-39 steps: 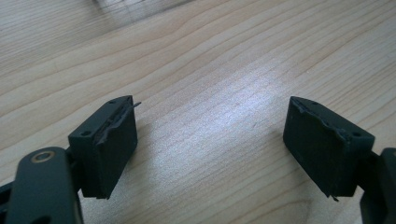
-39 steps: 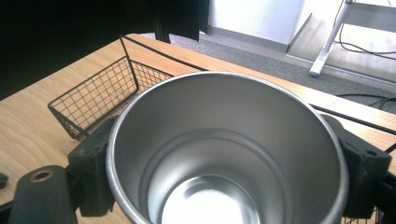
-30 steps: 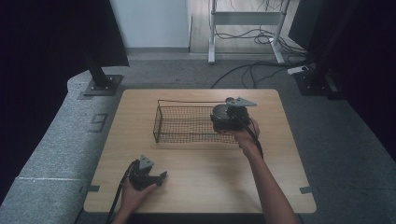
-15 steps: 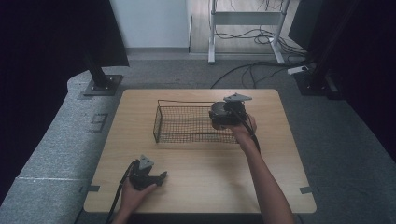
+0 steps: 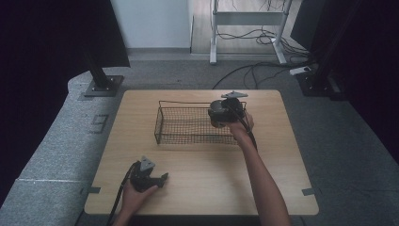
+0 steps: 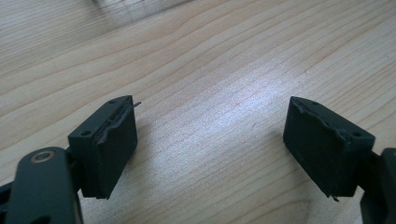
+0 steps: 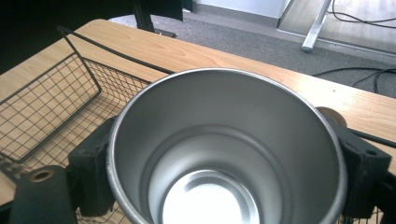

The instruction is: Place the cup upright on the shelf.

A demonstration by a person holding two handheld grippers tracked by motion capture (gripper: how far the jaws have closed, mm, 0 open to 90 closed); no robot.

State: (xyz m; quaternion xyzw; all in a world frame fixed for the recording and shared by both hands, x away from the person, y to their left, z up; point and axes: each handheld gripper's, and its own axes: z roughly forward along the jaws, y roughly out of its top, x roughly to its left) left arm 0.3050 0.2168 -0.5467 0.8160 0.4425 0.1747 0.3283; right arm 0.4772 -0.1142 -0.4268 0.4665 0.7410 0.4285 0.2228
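A person's right gripper [image 5: 221,114] clamps a shiny round steel cup [image 7: 224,154] between its two black jaws, which press on the cup's opposite walls; the cup's open mouth faces the right gripper view, its inside bare. The cup hangs over the right end of a black wire-mesh rectangular basket [image 5: 183,125], whose near corner lies just below and to the left of the jaws in the right gripper view. The basket stands on a light wooden table [image 5: 282,160]. At the table's near edge, well apart from the basket, the left gripper [image 5: 157,180] rests low over bare wood in the person's left hand [image 5: 134,200], its jaws spread wide with nothing between them, as the left gripper view makes plain.
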